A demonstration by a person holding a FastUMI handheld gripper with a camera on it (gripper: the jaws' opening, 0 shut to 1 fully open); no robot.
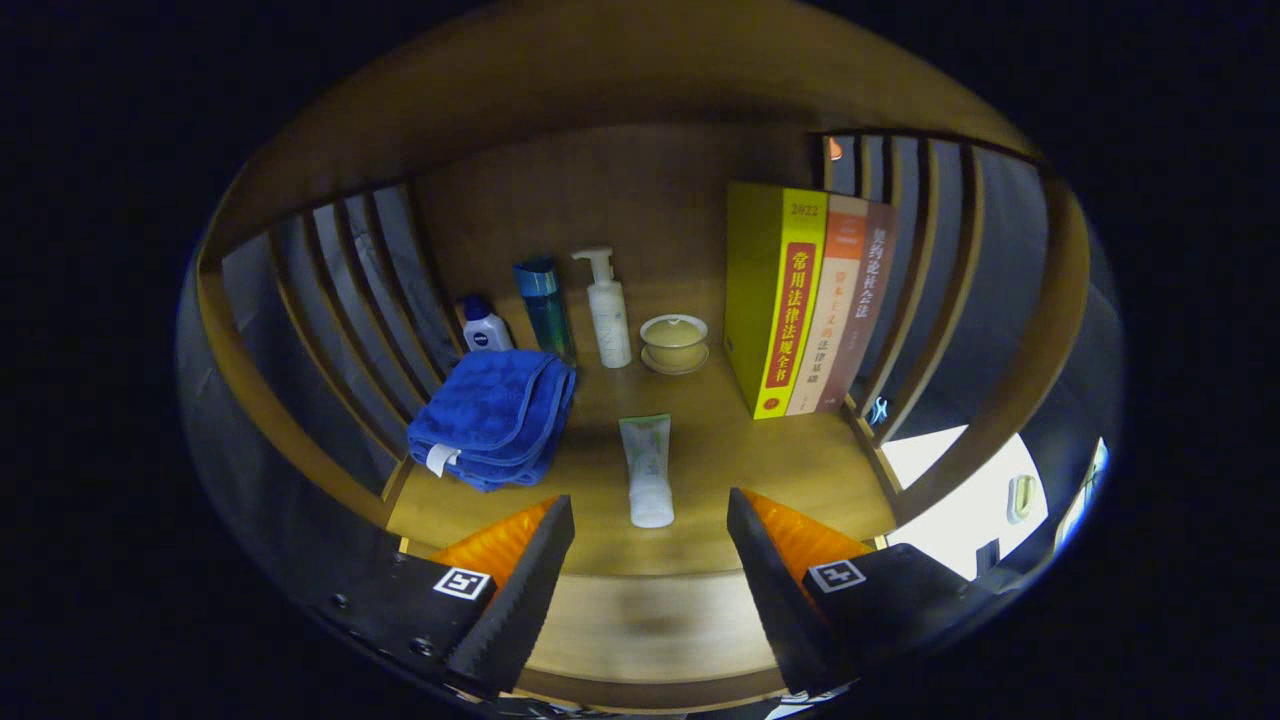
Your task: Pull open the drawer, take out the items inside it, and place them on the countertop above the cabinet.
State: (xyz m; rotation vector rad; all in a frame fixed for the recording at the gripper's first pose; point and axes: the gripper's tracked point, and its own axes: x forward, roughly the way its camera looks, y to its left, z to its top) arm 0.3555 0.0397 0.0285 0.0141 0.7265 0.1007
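Home-like booth, wooden slatted shelf nook, toiletry bottles, folded blue towel, lidded cup, upright books

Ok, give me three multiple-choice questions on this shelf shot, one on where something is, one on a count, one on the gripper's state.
1. Where does the squeeze tube lie?
A. just ahead of the fingers
B. on the blue towel
C. behind the books

2. How many books stand upright?
A. one
B. three
C. five

3. What state is the gripper in?
A. shut on the tube
B. shut on the towel
C. open, holding nothing

Answers: 1 A, the tube lies on the wood between and just beyond the fingertips. 2 B, three spines stand side by side. 3 C, the fingers stand apart around bare wood.
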